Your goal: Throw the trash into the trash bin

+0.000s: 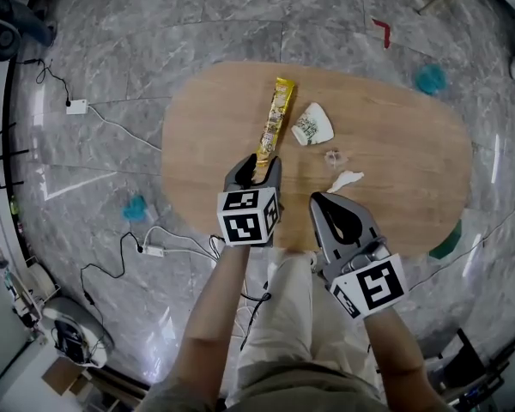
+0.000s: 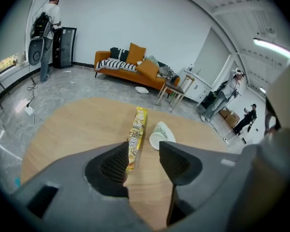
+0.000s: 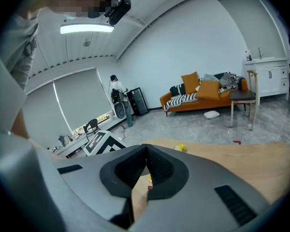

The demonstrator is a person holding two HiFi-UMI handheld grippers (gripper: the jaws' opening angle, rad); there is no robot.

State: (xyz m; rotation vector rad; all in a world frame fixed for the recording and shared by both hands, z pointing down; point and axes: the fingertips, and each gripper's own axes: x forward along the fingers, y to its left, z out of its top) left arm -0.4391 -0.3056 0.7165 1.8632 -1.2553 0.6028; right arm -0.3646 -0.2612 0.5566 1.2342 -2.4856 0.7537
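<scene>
A long yellow snack wrapper (image 1: pixel 275 118) lies on the oval wooden table (image 1: pixel 412 144), pointing away from me. To its right are a crushed white paper cup (image 1: pixel 312 125), a small clear scrap (image 1: pixel 334 157) and a crumpled white paper (image 1: pixel 344 180). My left gripper (image 1: pixel 256 168) is open over the wrapper's near end. In the left gripper view the wrapper (image 2: pixel 136 134) runs up to the left pad (image 2: pixel 115 164) without being pinched, and the cup (image 2: pixel 160 134) lies beyond. My right gripper (image 1: pixel 326 204) hovers near the table's front edge. In the right gripper view that gripper (image 3: pixel 146 151) is shut and empty.
Cables and power strips (image 1: pixel 77 106) trail over the grey marble floor left of the table. Teal objects (image 1: pixel 430 78) sit on the floor around it. An orange sofa (image 2: pixel 130 64), a stool (image 2: pixel 176 88) and standing people (image 2: pixel 47 28) are far across the room.
</scene>
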